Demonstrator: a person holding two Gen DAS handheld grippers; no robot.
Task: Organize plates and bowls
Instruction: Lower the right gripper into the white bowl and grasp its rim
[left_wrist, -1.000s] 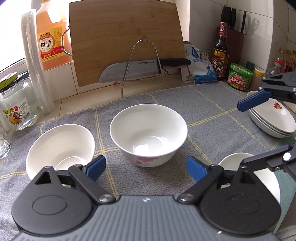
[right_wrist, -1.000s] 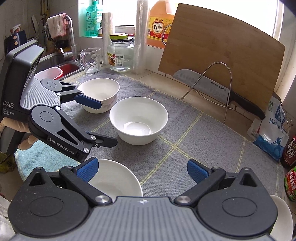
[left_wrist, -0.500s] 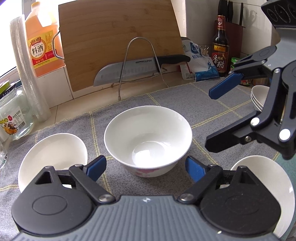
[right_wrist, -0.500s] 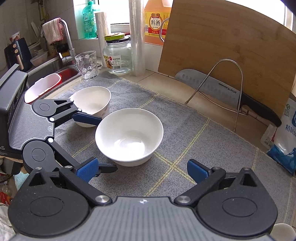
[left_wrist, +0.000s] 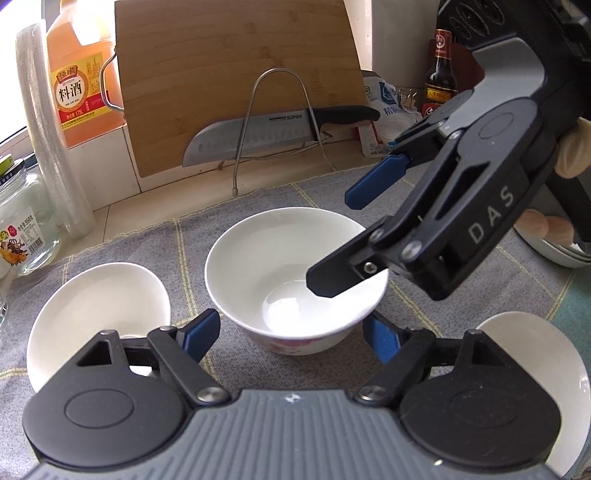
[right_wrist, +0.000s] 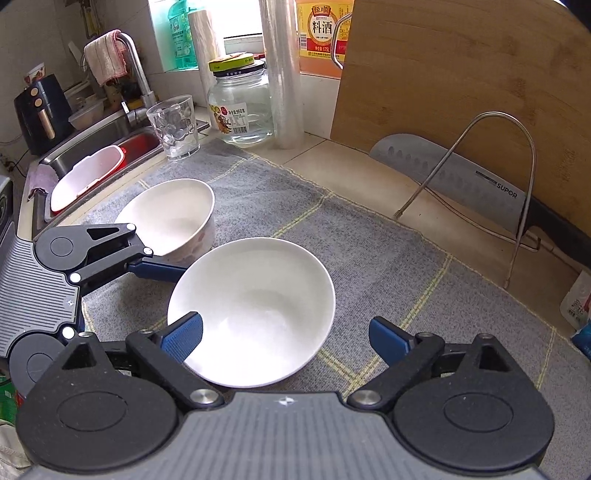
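1. Three white ceramic bowls are sitting on the grey checked cloth (left_wrist: 236, 236) covering the worktop: the middle bowl (left_wrist: 295, 280), the left bowl (left_wrist: 96, 314) just beside it, and the near-right bowl (left_wrist: 535, 354) partly hidden behind the camera housing.
2. Plates: a stack of shallow white dishes (left_wrist: 554, 254) is showing at the far right edge, mostly blocked.
3. Left hand-held gripper (left_wrist: 291, 334) is standing apart, jaws just been closing in, blue pads flanking the near wall of the middle bowl, not pressing on it as far as I can tell.
4. Right hand-held gripper (right_wrist: 286, 332) is also standing apart and empty; its left finger is hanging inside the middle bowl's rim, its right one outside over the cloth.
5. Judging the step in hand: pinching the middle bowl's rim for nesting it with a neighbour.
6. Doing it well is likely calling for one pad inside and one outside the wall, seated deep, closing square so glazed ceramic is not slipping or tipping.
7. Both tools are crowding one bowl; one should probably be yielding.
8. Wire-racked steel knife (left_wrist: 255, 136) and wooden cutting board (left_wrist: 236, 74) are standing well apart behind.
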